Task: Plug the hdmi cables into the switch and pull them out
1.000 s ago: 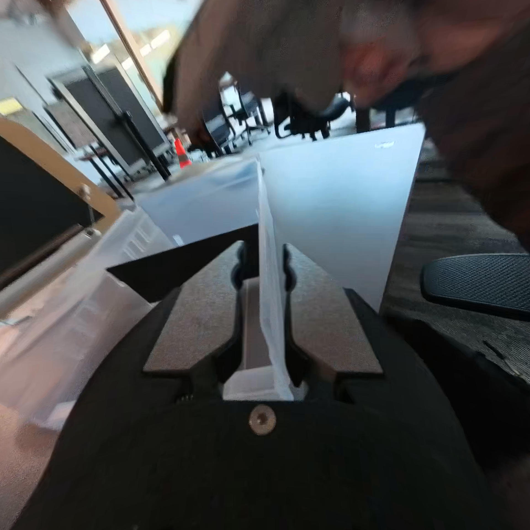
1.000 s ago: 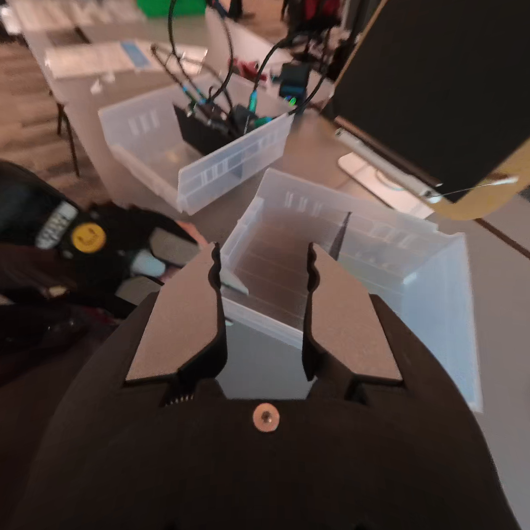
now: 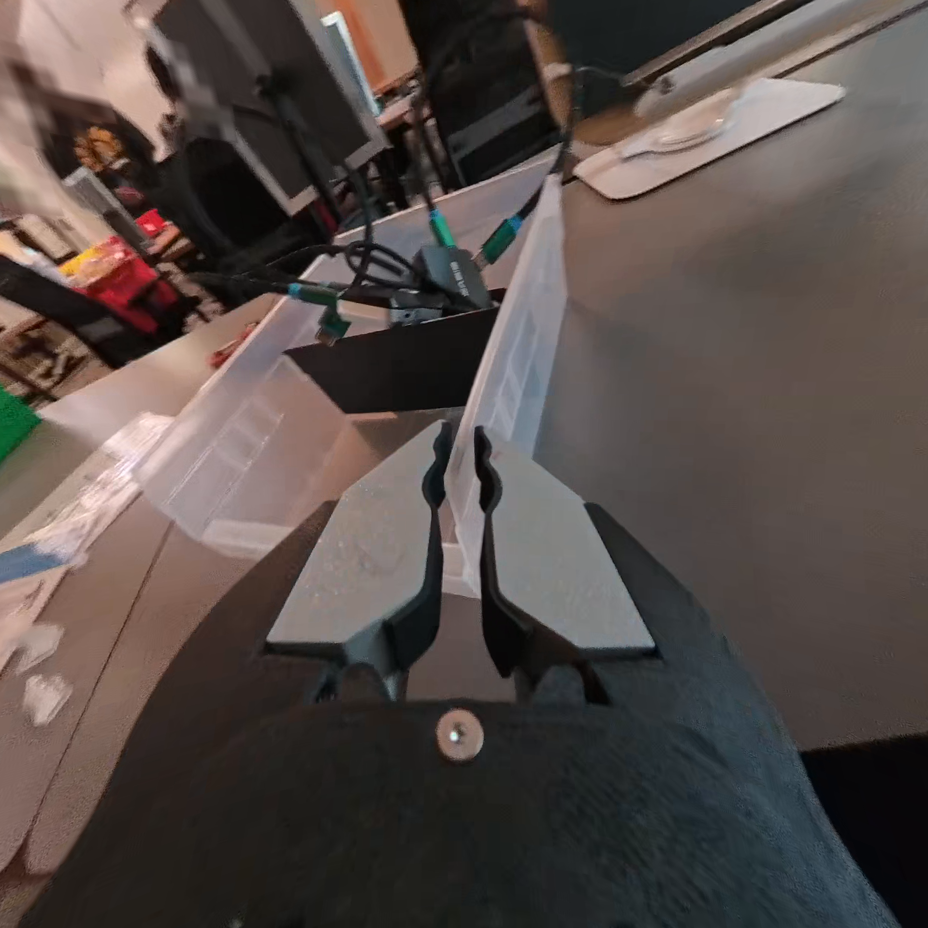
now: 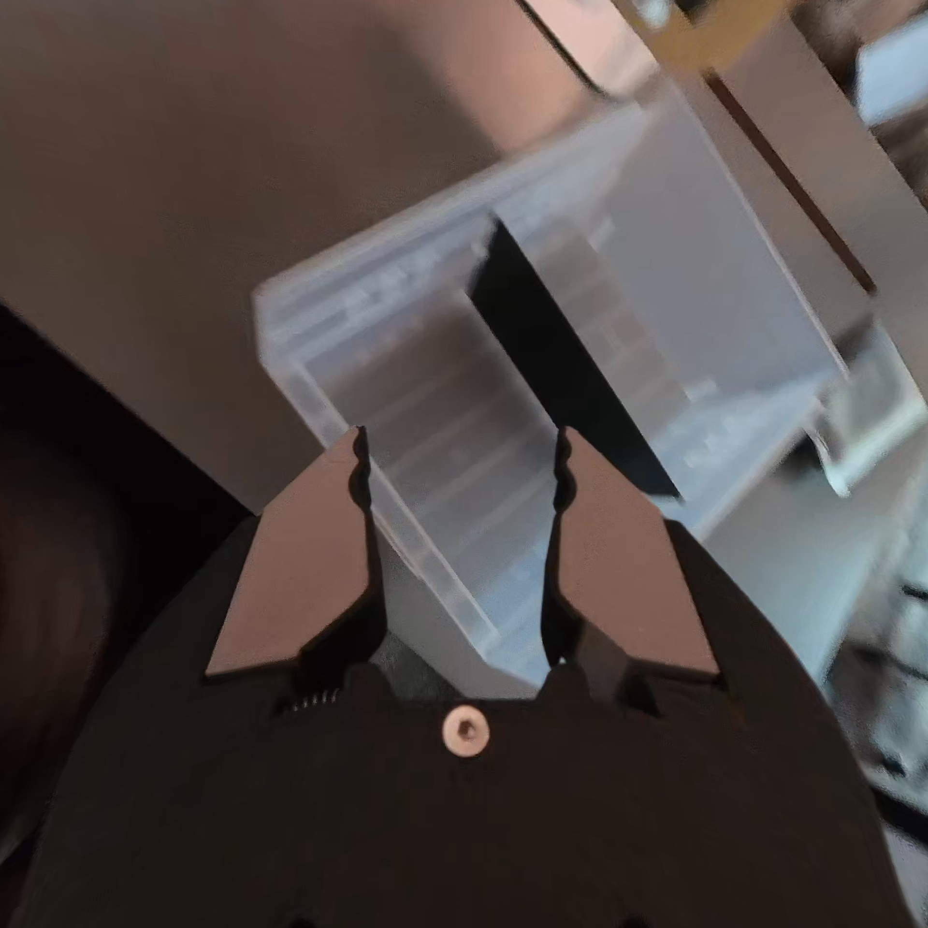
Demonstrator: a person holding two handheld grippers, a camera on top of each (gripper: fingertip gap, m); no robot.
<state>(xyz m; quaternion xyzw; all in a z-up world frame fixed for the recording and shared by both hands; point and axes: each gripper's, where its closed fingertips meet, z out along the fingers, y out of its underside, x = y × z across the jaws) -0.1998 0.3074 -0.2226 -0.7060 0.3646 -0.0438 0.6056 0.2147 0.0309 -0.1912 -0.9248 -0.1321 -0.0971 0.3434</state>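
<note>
In the left wrist view a clear plastic bin holds a dark HDMI switch behind a black divider. Black cables with green plugs reach the switch, and one loose green plug hangs over the divider. My left gripper is shut on this bin's near right wall, one pad on each side. My right gripper is open and holds nothing. It hovers over the near left corner of a second clear bin, which contains only a black divider.
Both bins sit on a grey-brown table. A monitor's flat silver foot stands behind the left bin. Loose clear plastic bags and papers lie at the left. The table's edge and dark floor are at the left of the right view. My hands' fingertips stand some 50 cm from each other.
The left gripper has left the bin wall it straddled before and has closed on the wall of the bin with the switch. The right gripper opened wider and moved in over the second bin.
</note>
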